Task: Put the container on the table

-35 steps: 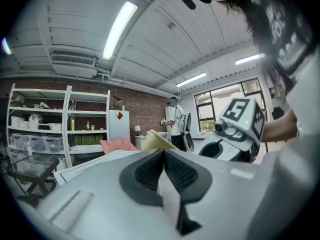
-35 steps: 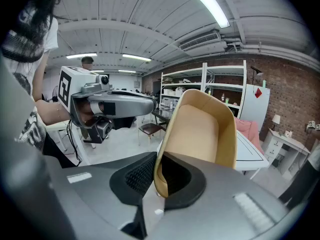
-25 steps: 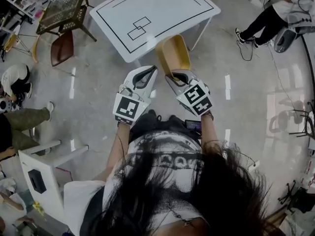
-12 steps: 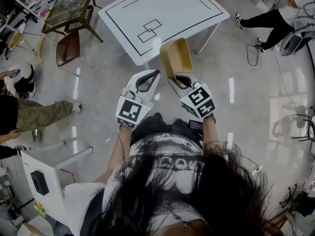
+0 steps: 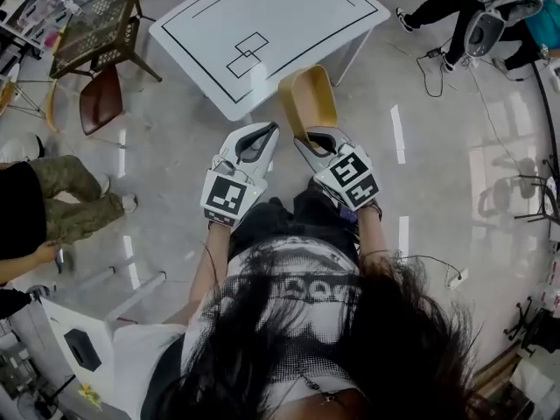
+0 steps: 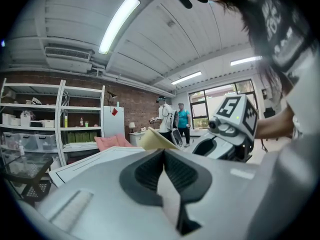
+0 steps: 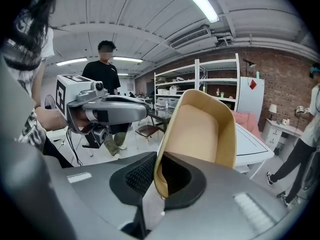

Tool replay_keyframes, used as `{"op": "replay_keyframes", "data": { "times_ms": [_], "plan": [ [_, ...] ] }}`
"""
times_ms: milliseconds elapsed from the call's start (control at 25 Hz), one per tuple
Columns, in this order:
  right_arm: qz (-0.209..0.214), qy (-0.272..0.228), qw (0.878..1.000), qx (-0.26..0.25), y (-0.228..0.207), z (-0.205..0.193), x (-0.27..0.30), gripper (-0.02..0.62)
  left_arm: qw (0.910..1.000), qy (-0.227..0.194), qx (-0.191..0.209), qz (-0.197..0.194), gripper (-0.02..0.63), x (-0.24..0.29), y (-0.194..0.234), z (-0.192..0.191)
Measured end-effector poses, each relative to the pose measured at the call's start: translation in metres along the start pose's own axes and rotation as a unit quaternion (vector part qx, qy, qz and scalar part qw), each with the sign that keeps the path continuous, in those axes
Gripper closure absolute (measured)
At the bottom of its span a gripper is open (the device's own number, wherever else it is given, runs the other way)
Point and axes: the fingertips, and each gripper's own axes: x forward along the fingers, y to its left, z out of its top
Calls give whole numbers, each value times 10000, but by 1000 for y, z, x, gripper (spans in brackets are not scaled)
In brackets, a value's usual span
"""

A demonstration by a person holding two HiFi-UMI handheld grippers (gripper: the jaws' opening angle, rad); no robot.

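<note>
A tan, tub-shaped container (image 5: pixel 308 100) is held up in the air, short of the white table (image 5: pixel 210 68). My right gripper (image 5: pixel 317 140) is shut on its near rim; in the right gripper view the container (image 7: pixel 202 131) rises from between the jaws. My left gripper (image 5: pixel 252 143) hovers beside it on the left, shut with nothing in it. In the left gripper view, my left gripper (image 6: pixel 163 171) has its pads together, with the container's edge (image 6: pixel 156 140) and my right gripper's marker cube (image 6: pixel 234 115) beyond. The table carries black rectangle outlines (image 5: pixel 246 51).
A dark mesh-topped table (image 5: pixel 94 20) and a brown chair (image 5: pixel 101 101) stand left of the white table. People stand or sit at the left (image 5: pixel 52 204) and top right (image 5: pixel 455 3). A white stool (image 5: pixel 83 344) is at the lower left. Shelving (image 7: pixel 205 91) lines the brick wall.
Both grippers hold about the same pose with the container. The view has shifted a little, and people at the left and top right have moved.
</note>
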Motion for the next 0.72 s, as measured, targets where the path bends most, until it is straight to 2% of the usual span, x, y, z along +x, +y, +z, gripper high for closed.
{"op": "replay_keyframes", "data": {
  "times_ms": [280,720],
  "plan": [
    [-27,63,10000,-15,-47,-2,10,557,10000,51,-16,-68,606,45,12,-1],
    [428,137,9985,-300,-177,-5,26,557,9989,87,-92,462,606,170,49,21]
  ]
}}
